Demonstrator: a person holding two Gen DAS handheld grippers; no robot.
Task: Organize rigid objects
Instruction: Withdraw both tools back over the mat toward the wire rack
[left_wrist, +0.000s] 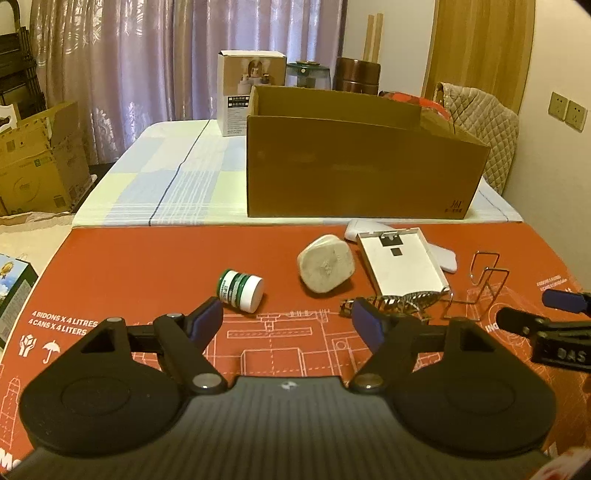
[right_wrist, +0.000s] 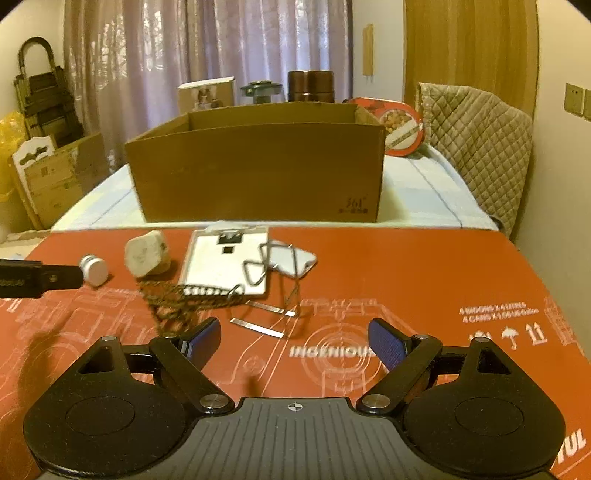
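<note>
On the red printed board (left_wrist: 147, 266) lie a small green-and-white jar (left_wrist: 240, 290) on its side, a white lumpy plug-like block (left_wrist: 325, 266), a flat white case (left_wrist: 402, 264), a bent wire stand (left_wrist: 480, 284) and a metal chain (left_wrist: 402, 301). My left gripper (left_wrist: 288, 314) is open, just short of the jar and the chain, with nothing between its fingers. My right gripper (right_wrist: 293, 332) is open too, in front of the wire stand (right_wrist: 273, 291) and the chain (right_wrist: 173, 299). An open brown cardboard box (left_wrist: 362, 162) stands behind the objects.
A white slab (right_wrist: 295, 260) lies partly under the case (right_wrist: 225, 264). Behind the box stand a white carton (left_wrist: 251, 88), a glass jar (left_wrist: 308, 74) and brown canisters (left_wrist: 356, 74). A quilted chair (right_wrist: 480, 147) is at the right, cardboard boxes (left_wrist: 37, 162) on the floor at the left.
</note>
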